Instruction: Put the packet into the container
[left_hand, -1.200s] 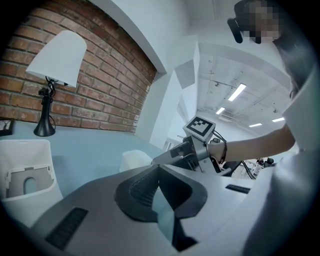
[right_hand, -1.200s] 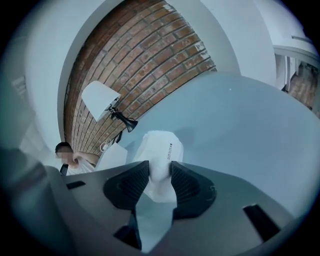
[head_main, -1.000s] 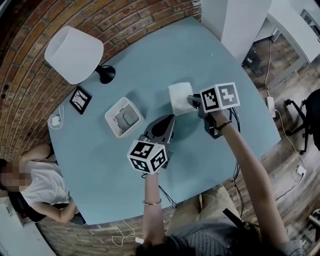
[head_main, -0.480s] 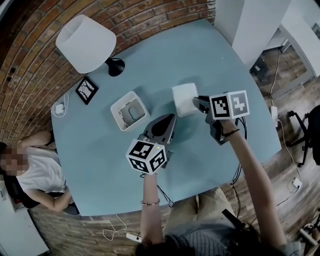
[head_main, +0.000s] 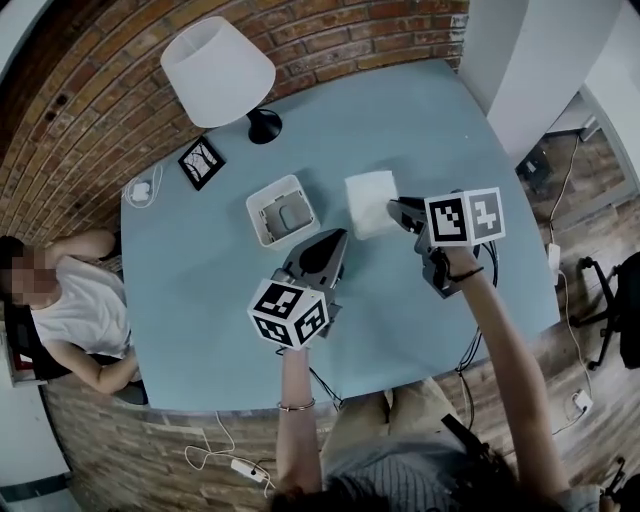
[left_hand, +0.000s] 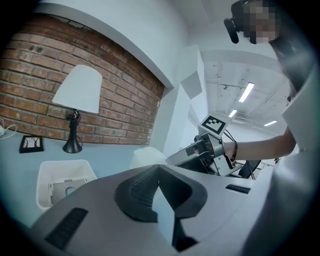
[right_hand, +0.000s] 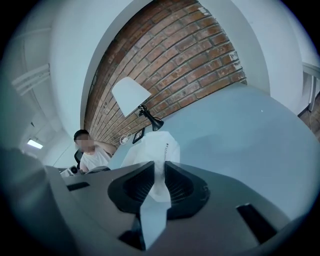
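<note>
The white packet (head_main: 369, 203) is right of the white square container (head_main: 264, 213) on the blue table (head_main: 200, 290). My right gripper (head_main: 393, 209) is shut on the packet's right edge; its jaws have just been closing with the packet between them. In the right gripper view the packet (right_hand: 152, 149) stands up between the pads, gripper (right_hand: 159, 172). My left gripper (head_main: 335, 242) is shut and empty, just below and right of the container. The left gripper view has the container (left_hand: 46, 176) at lower left, a grey item lying inside it, and the packet (left_hand: 145, 156) ahead.
A white table lamp (head_main: 218, 70) and a small picture frame (head_main: 201, 162) stand at the table's far side, with a white charger (head_main: 142, 187) by the left edge. A person (head_main: 70, 310) sits at the table's left. Brick wall runs behind.
Both grippers have come up a little. The right gripper's jaws have closed on the packet's edge. The head view has swung, so the table sits further right in the picture.
</note>
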